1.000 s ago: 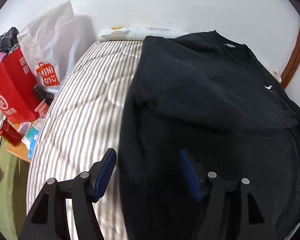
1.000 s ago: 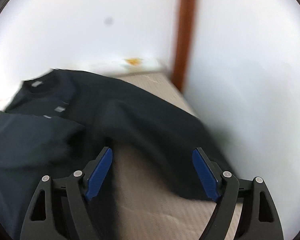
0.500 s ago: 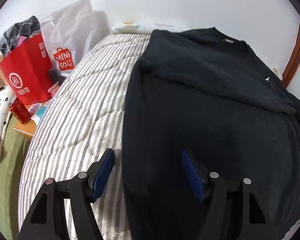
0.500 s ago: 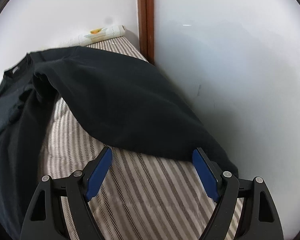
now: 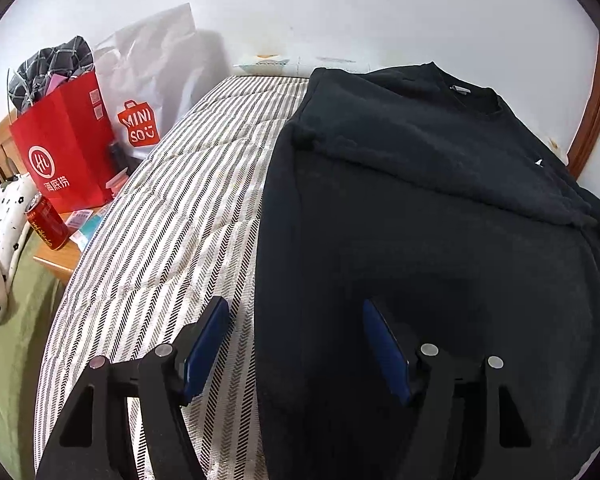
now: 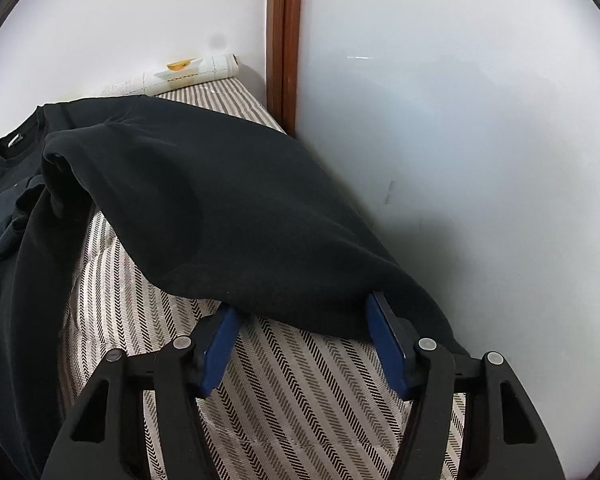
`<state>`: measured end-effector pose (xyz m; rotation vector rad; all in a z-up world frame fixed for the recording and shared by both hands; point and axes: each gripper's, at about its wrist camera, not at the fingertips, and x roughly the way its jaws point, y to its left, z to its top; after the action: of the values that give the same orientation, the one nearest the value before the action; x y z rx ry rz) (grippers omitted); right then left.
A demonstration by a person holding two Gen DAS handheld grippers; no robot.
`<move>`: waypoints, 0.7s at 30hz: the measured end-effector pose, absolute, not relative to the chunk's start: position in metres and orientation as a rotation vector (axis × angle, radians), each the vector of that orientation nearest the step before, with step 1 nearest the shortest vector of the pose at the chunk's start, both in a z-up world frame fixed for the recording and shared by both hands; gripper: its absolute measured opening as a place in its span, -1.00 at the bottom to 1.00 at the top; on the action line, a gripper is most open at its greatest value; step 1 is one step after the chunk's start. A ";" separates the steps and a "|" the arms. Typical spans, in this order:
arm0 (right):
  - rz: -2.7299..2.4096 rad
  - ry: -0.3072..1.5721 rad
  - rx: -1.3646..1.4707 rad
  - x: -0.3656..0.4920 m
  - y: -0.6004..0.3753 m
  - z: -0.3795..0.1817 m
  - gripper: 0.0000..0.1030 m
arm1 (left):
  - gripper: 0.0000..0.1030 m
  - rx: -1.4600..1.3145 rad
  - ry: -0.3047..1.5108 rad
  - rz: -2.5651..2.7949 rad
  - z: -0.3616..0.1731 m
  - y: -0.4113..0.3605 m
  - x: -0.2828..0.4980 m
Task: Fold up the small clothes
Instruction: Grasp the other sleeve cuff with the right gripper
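Black sweatshirt [image 5: 440, 220] spread on the striped bed [image 5: 172, 220], one sleeve folded across the chest, the other sleeve [image 6: 228, 216] lying beside the wall [image 6: 460, 160]. Left gripper [image 5: 296, 340]: fingers released, straddling the sweatshirt's side edge. Right gripper [image 6: 300, 332]: fingers released, tips at the sleeve's cuff end. Red bag [image 5: 64, 152] stands beside the bed.

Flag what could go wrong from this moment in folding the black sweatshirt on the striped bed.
1. The right gripper is open at the cuff of the unfolded sleeve, which lies along the wall; closing may catch the striped bedcover too.
2. The left gripper is open astride the sweatshirt's side edge, with one finger over the bedcover; it could pinch both.
3. The other sleeve lies folded across the chest; tugging might undo it.
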<state>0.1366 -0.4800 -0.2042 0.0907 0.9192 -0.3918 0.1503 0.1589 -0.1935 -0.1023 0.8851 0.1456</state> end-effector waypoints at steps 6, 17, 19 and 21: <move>-0.387 0.916 0.103 0.137 -0.480 -0.204 0.00 | 0.32 -0.099 0.886 0.148 -0.194 0.158 0.150; -0.480 0.830 0.108 0.147 -0.465 -0.162 -0.88 | 0.32 -0.106 0.886 0.135 -0.192 0.163 0.140; -0.453 0.786 0.119 0.147 -0.449 -0.140 -0.88 | 0.31 -0.118 0.878 0.132 -0.189 0.171 0.131; -0.425 0.739 0.089 0.149 -0.426 -0.119 -0.88 | 0.31 -0.128 0.859 0.128 -0.185 0.180 0.122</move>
<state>0.1489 -0.4257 -0.1193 0.0888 0.7385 -0.4251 0.1221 0.1800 -0.1851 -0.1282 0.8591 0.1281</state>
